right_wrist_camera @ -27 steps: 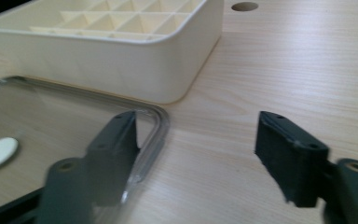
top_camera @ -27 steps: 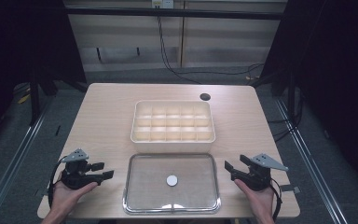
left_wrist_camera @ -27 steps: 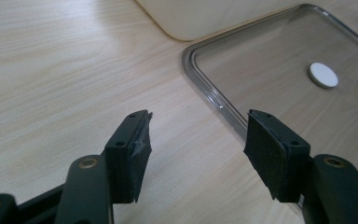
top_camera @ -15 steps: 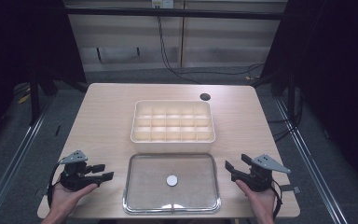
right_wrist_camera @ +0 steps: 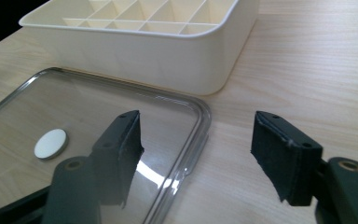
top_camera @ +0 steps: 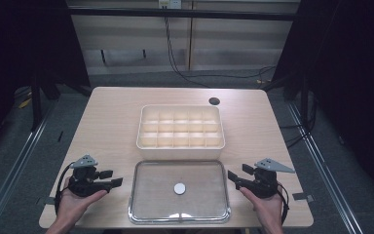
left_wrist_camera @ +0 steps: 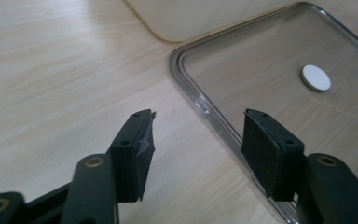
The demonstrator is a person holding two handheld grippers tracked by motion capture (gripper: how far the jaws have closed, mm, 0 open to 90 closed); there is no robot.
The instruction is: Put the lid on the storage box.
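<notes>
The fingers (left_wrist_camera: 270, 154) of the left gripper (top_camera: 111, 179) stand apart and empty, straddling the left rim of the clear rectangular plastic lid (top_camera: 151, 204), which lies flat at lower centre of the high view on the pale wooden surface (top_camera: 107, 122). The right gripper (top_camera: 237, 176) also gapes, empty, at the lid's right rim. The thin rim could slip: uneven closing would tilt the lid against the cream compartmented plastic box (top_camera: 180, 127).

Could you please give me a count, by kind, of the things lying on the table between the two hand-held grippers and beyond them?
Cream compartment box: 1
Clear lid: 1
White disc on the lid: 1
Total: 3
</notes>
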